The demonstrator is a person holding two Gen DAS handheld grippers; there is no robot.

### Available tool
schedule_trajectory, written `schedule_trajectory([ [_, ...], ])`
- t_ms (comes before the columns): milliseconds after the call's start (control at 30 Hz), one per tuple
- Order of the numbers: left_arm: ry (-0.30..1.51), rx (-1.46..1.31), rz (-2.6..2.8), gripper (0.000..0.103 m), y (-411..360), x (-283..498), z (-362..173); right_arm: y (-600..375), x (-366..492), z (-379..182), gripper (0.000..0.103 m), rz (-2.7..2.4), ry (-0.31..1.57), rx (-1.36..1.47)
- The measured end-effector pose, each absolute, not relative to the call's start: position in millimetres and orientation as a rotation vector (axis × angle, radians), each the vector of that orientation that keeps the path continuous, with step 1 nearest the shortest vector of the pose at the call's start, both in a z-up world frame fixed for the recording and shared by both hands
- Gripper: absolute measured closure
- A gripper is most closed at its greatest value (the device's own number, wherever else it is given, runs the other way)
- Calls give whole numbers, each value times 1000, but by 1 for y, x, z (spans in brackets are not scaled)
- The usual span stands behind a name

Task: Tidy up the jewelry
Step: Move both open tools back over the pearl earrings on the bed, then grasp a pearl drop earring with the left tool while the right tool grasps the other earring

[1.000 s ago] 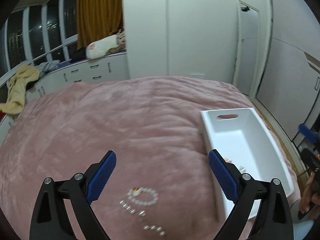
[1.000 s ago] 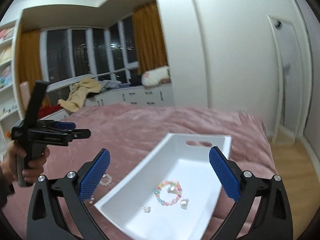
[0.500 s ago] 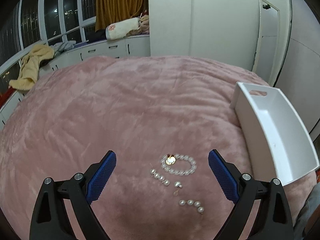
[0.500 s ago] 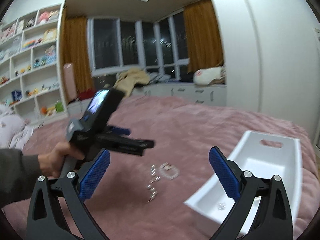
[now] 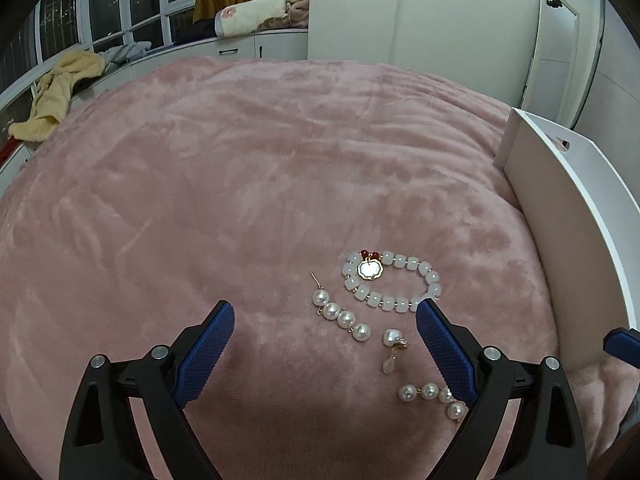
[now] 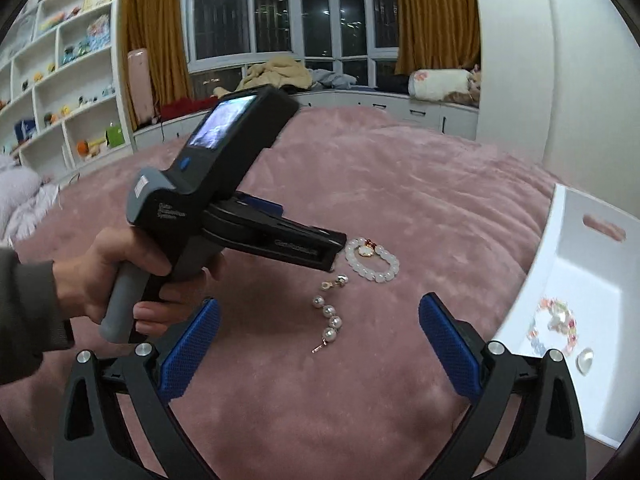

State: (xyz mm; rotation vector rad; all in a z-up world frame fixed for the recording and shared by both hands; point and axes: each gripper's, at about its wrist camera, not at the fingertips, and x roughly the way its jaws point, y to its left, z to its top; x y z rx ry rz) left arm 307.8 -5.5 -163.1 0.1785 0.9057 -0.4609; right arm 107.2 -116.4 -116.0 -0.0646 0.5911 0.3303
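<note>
Pink plush blanket [image 5: 240, 184] covered the bed, and the jewelry lay on it near the blanket's right edge, close to the side wall of a white tray [image 5: 560, 216]. A bracelet of pale beads [image 5: 390, 282] with a gold-rimmed charm and two small red beads lay nearest to the tray's wall but did not touch it. Just beside it lay a pearl earring [image 5: 340, 314] made of four pearls in a row. A second pearl earring [image 5: 434, 396] lay closer to the camera, partly hidden behind the right finger. Between these two was a small drop earring [image 5: 393, 346].

The left gripper [image 5: 325, 354] hung over this group with its blue pads wide apart and nothing between them; the four-pearl earring and the drop earring showed in the gap. In the right wrist view a hand [image 6: 120, 280] held the black handle of that gripper, and its tip was just beside the bracelet [image 6: 374, 265].

The right gripper [image 6: 319, 352] was also spread open and held nothing. Inside the tray [image 6: 580, 264] lay a coloured bead bracelet [image 6: 554, 326] and a small clear piece [image 6: 585, 358].
</note>
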Motion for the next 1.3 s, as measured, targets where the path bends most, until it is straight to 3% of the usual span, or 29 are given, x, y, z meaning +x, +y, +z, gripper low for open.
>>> schedule_trajectory([
  [200, 937, 186, -443, 17, -5, 320, -181, -94, 100, -121, 9, 393, 554, -135],
  [500, 960, 192, -431, 17, -6, 333, -199, -93, 143, -166, 21, 334, 715, -72],
  [600, 963, 196, -422, 19, -7, 336, -203, -100, 157, -180, 30, 329, 783, -5],
  [700, 958, 206, -409, 25, -8, 338, -204, -106, 164, -190, 45, 334, 830, 33],
  [767, 954, 198, -398, 33, -5, 339, -203, -108, 164, -191, 67, 346, 832, 57],
  [833, 952, 184, -388, 44, 0, 340, -202, -111, 162, -191, 76, 369, 832, 83],
  [900, 952, 170, -384, 53, 6, 340, -201, -113, 159, -190, 76, 375, 821, 97],
  [1100, 961, 163, -393, 81, 15, 333, -197, -115, 157, -185, 90, 367, 812, 105],
  [1300, 963, 151, -401, 86, 21, 324, -195, -112, 158, -186, 91, 346, 842, 73],
])
